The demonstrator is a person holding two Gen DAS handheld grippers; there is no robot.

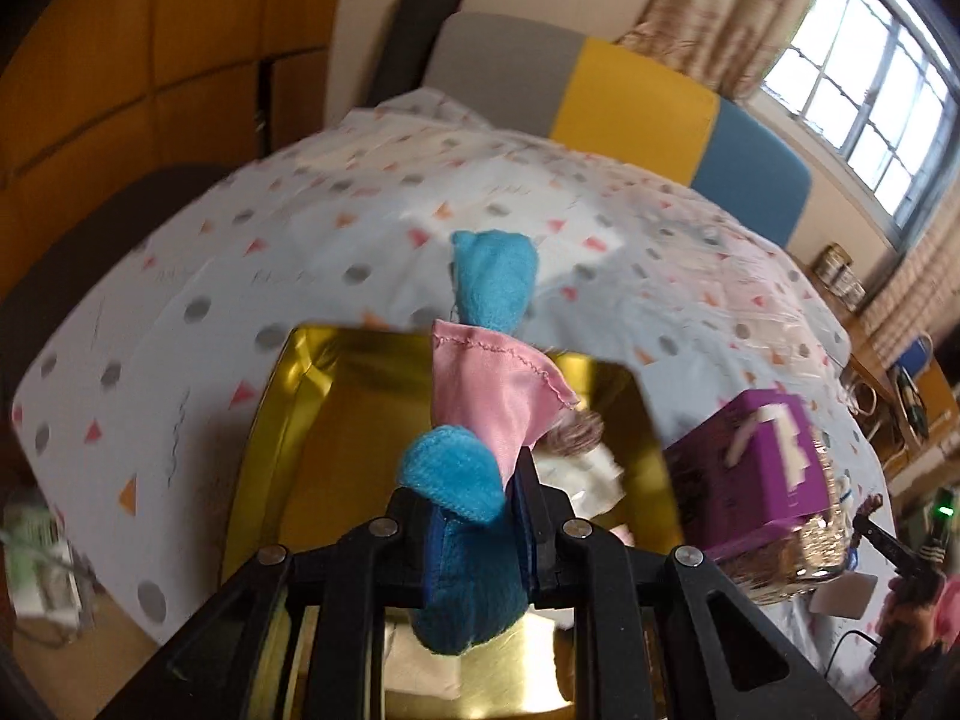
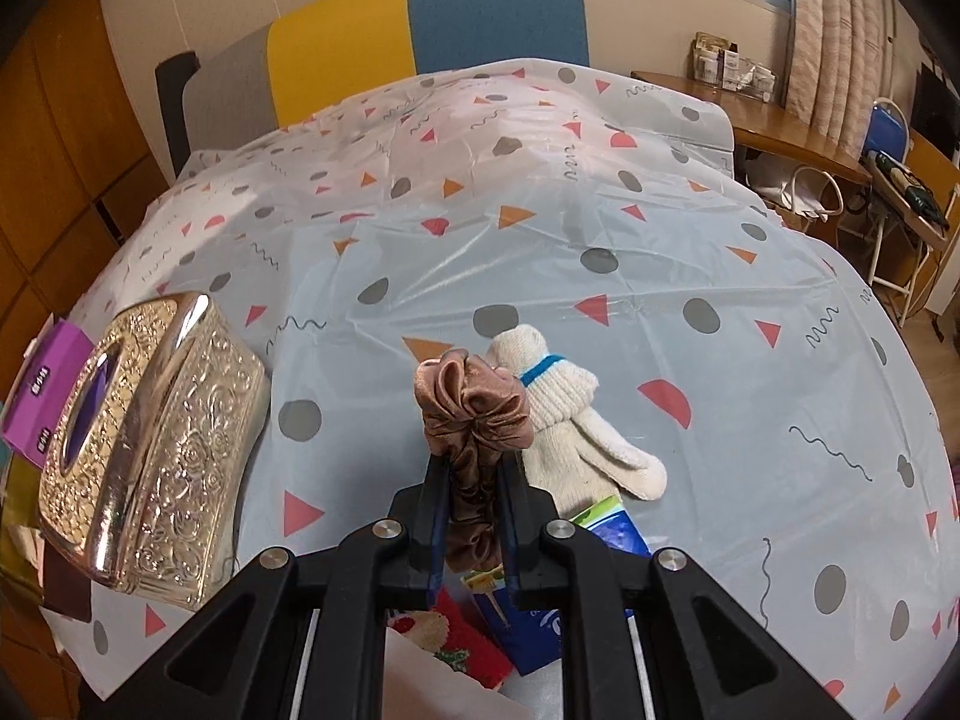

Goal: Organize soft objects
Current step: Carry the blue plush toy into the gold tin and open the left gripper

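Observation:
My left gripper (image 1: 474, 510) is shut on a blue plush toy (image 1: 474, 564) with a pink satin cloth part (image 1: 492, 396), held above an open gold tin box (image 1: 288, 420). A white soft item (image 1: 582, 474) lies inside the box. My right gripper (image 2: 471, 504) is shut on a brown satin scrunchie (image 2: 474, 408), held above the table. A cream knitted glove (image 2: 576, 426) with a blue band lies on the tablecloth just right of the scrunchie.
An ornate gold tissue-box cover (image 2: 156, 438) and a purple box (image 2: 45, 384) lie at the left of the patterned tablecloth (image 2: 540, 240). A red knitted item (image 2: 462, 642) and a blue packet (image 2: 606, 534) lie under my right gripper. Chairs stand behind the table.

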